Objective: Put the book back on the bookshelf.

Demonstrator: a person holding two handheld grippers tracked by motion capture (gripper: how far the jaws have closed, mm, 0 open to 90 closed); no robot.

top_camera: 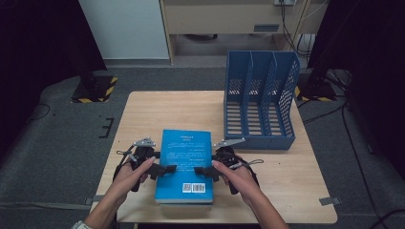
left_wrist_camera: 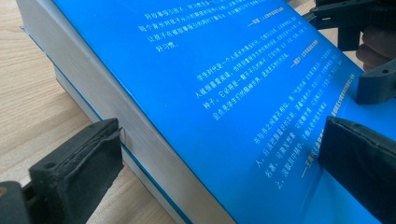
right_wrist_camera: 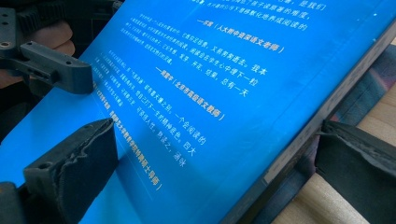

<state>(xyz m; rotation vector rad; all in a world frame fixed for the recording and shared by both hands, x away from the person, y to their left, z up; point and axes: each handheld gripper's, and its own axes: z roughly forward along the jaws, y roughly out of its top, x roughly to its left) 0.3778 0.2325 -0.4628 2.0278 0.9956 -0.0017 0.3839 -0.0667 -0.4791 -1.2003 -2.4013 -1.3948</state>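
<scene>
**Gripping the blue book from both sides**

Spanning the scene, the table (top_camera: 143,114) carries a blue file rack (top_camera: 260,100) at its far right, clear of the work. Nearer the person lies the blue book (top_camera: 185,164), flat atop another volume. The left hand-held gripper (top_camera: 165,170) and right hand-held gripper (top_camera: 200,171) stand spread, straddling opposite edges. Best to close both evenly, catching only the top book.
</scene>
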